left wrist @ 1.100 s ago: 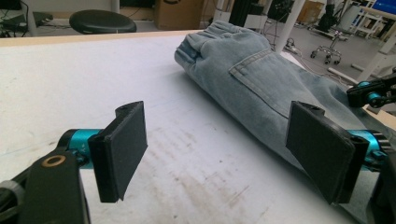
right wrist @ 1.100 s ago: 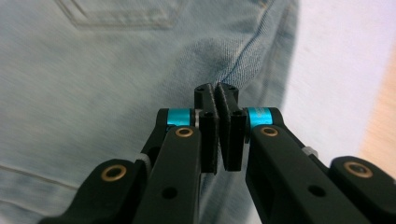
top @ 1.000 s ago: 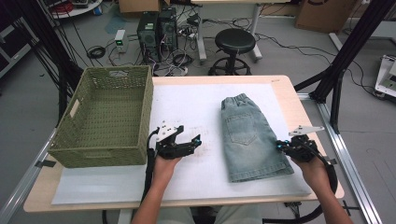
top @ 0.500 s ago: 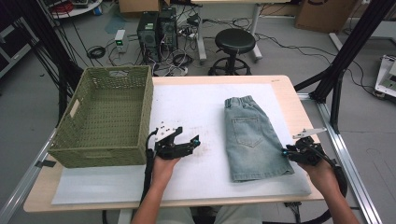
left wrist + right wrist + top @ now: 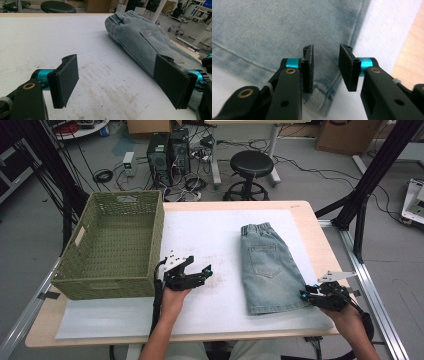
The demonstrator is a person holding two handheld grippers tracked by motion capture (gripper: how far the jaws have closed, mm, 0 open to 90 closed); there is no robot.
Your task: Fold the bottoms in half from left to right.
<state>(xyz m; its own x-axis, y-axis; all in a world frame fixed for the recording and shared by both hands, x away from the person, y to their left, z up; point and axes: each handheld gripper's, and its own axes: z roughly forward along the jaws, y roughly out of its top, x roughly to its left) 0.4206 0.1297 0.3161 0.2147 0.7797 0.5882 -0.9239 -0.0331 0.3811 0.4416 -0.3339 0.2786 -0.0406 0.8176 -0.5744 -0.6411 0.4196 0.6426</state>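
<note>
A pair of light-blue denim shorts (image 5: 267,267) lies flat on the white sheet, waistband at the far end. My right gripper (image 5: 309,294) sits low at the shorts' near right hem corner. Its jaws have just been opening. In the right gripper view my right gripper (image 5: 326,56) stands partly open just above the denim (image 5: 274,30), with nothing pinched between the pads. My left gripper (image 5: 204,272) rests on the sheet beside the basket, pointing toward the shorts. Seen from its own camera, my left gripper (image 5: 117,85) is wide open and holds nothing, with the shorts (image 5: 140,37) lying beyond it.
A green woven basket (image 5: 100,287), nothing inside it, stands on the table's left side. The white sheet (image 5: 210,235) covers most of the wooden tabletop (image 5: 320,240). A black stool (image 5: 252,165) and computer towers (image 5: 167,150) stand on the floor beyond the far edge.
My right gripper went from shut on the shorts' hem corner to open, and sank toward the near edge. The shorts settled flat. The left gripper stayed put.
</note>
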